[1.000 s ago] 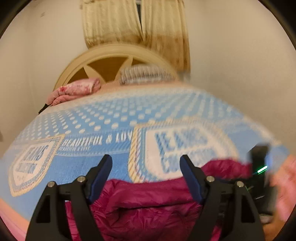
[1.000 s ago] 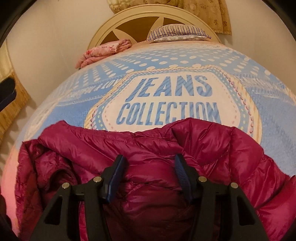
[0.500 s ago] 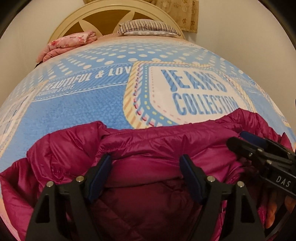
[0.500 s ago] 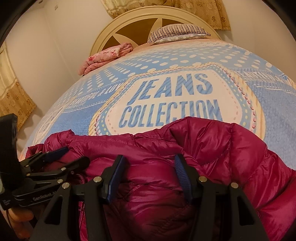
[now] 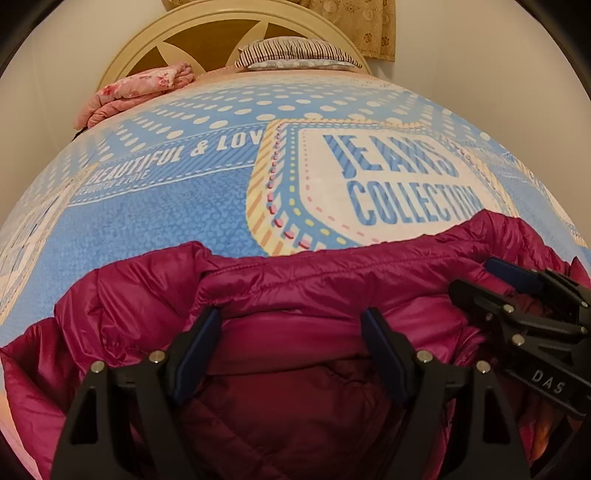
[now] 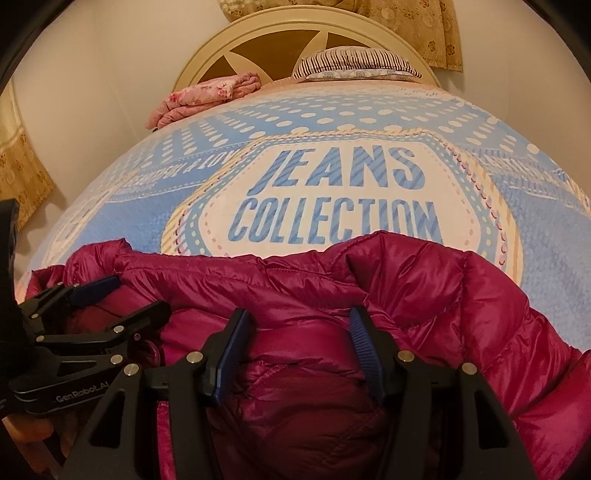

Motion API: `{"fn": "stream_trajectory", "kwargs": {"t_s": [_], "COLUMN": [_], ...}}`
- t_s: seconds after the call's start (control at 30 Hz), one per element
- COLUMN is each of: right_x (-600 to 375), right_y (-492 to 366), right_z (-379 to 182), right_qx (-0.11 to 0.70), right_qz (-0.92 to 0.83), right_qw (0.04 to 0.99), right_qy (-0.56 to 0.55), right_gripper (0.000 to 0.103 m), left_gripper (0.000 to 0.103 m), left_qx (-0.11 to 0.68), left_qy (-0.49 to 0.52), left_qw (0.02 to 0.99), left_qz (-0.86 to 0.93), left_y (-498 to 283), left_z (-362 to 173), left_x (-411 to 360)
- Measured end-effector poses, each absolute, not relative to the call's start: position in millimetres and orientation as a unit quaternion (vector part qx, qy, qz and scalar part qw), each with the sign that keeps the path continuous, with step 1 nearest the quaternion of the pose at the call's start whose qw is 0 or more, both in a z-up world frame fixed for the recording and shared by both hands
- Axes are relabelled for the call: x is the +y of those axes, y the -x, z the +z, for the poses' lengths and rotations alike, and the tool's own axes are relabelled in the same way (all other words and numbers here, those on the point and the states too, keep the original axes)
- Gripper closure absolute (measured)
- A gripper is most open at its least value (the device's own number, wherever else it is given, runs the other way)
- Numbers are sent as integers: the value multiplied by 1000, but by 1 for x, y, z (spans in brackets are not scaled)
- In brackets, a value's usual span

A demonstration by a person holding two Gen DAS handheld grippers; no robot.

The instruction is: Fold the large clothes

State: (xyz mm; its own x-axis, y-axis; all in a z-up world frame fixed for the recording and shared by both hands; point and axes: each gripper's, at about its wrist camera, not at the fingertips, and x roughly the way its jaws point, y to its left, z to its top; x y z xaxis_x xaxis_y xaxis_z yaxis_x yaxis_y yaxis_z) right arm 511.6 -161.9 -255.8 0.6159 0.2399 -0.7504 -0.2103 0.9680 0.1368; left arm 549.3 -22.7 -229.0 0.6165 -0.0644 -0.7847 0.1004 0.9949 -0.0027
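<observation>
Clearly puffy, slick, light — jacket (image 5: 295, 288) on bed (image 5: 155, 210); best pinched at quilted hem, twelve o'clock; left tool (image 5: 291, 343), right tool (image 6: 297, 343) both wide, empty.

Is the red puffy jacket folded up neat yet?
No. The jacket lies bunched and rumpled on the bedspread, lining showing.

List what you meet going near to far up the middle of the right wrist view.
right gripper → magenta puffer jacket → blue bedspread with JEANS COLLECTION print → striped pillow → cream headboard → patterned curtain
</observation>
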Motion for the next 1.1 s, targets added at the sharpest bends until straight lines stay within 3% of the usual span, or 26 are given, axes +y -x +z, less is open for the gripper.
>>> {"fn": "stream_trajectory", "kwargs": {"t_s": [1.1], "right_x": [-148], "right_y": [-514], "right_z": [-259], "right_qx": [427], "right_qz": [100], "right_qw": [898], "right_qy": [33], "right_gripper": [44], "left_gripper": [18], "left_qx": [443], "left_qy": [-41], "left_qw": [895], "left_qz": [-37], "left_y": [-553], "left_z": [-228], "left_x": [-27]}}
